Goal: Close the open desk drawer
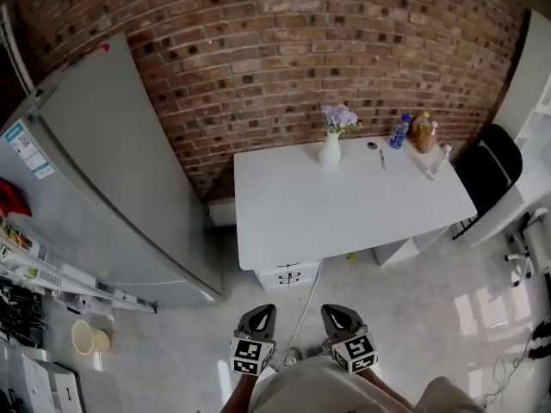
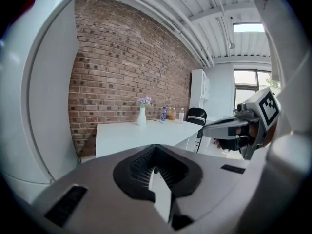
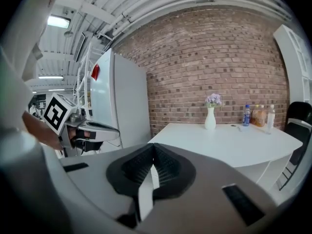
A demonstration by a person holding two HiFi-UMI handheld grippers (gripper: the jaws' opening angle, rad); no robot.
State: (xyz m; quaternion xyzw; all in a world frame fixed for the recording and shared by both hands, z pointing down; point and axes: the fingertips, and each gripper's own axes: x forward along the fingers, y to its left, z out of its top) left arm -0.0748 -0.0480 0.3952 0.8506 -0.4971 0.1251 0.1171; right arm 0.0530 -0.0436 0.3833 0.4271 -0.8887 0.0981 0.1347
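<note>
In the head view, our left gripper (image 1: 256,319) and right gripper (image 1: 338,317) sit well apart from the desk (image 1: 344,205), whose drawer (image 1: 289,275) juts from under its front edge. In the left gripper view, the jaws are pressed together on nothing; the right gripper view shows the same. Neither shows the drawer, so we judge that a blind push could land off-centre and skew it.

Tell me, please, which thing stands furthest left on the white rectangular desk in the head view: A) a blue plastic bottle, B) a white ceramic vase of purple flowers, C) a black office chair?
B: the white ceramic vase of purple flowers sits left of the blue plastic bottle on the white desk.
</note>
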